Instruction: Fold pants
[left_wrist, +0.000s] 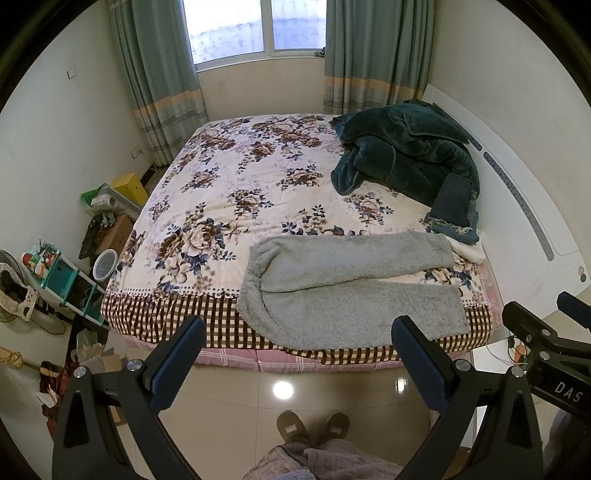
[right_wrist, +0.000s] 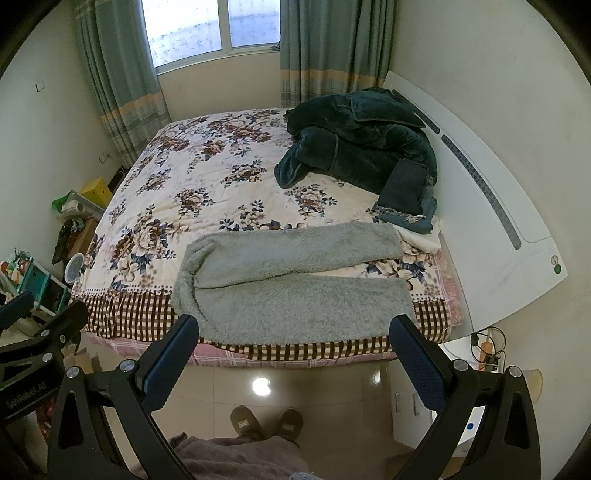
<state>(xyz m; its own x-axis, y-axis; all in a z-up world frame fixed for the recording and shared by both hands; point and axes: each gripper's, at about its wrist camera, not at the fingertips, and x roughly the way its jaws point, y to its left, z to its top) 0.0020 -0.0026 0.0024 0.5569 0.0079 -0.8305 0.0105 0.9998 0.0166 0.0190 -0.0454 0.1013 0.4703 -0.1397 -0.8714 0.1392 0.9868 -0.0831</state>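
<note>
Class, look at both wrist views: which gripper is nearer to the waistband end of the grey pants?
Left, by a small margin. The left gripper hangs just in front of the waistband end of the grey pants; the right gripper sits further toward the leg ends. Both stand open, off the bed.

One pair of grey fleece pants (left_wrist: 343, 291) lies on one bed (left_wrist: 221, 184). One dark green blanket (left_wrist: 406, 155) and one folded denim piece (left_wrist: 456, 206) lie there too. Two curtains (left_wrist: 159, 74) flank one window (left_wrist: 255, 26).

The pants (left_wrist: 351, 291) are fuzzy grey. The bed cover (left_wrist: 229, 192) is white with brown and blue flowers and a brown checked edge. The heap (left_wrist: 406, 155) looks dark green, maybe a blanket. Curtains (left_wrist: 159, 74) are grey-green.
</note>
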